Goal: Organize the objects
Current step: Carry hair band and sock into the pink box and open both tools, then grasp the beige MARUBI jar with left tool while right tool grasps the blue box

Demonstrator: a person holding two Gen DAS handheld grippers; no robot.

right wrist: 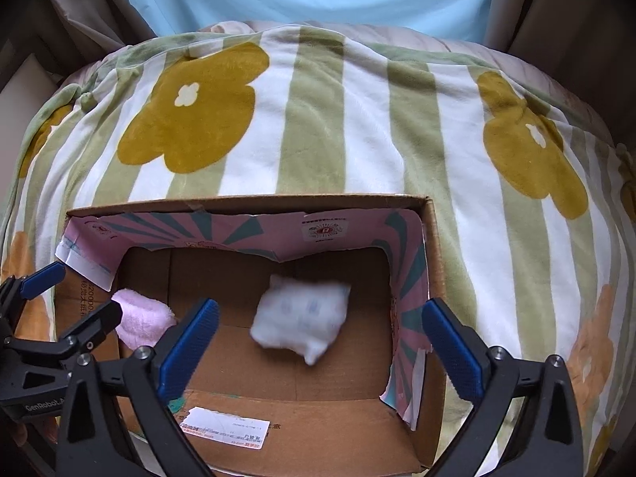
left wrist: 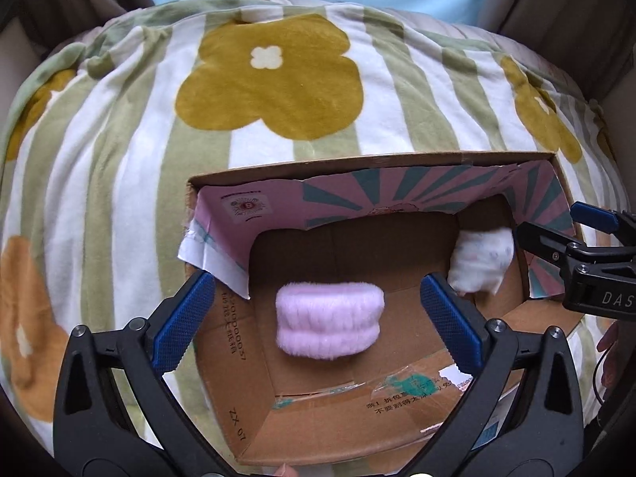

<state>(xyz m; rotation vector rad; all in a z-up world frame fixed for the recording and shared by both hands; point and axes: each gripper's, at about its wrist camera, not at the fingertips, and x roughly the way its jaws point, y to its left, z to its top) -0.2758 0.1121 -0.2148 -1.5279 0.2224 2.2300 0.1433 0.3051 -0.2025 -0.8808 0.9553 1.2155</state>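
White bundle [right wrist: 300,320] is motion-blurred in the right wrist view; we can't read its print or tell if it touches the box floor. In the left wrist view it's [left wrist: 481,260] partly hidden behind the left gripper's right finger [left wrist: 451,326]. Pink fluffy item [right wrist: 139,320] is half covered in the right view by the left gripper [right wrist: 69,296] and the right gripper's left finger [right wrist: 189,348]. Cardboard box [left wrist: 381,159] near wall runs under both gripper bodies and off the bottom edge. Shipping label [right wrist: 224,431] text is too small to read. Blanket [right wrist: 314,135] is cut off at both side edges. The right gripper [left wrist: 566,224] is cropped by the right edge in the left wrist view.
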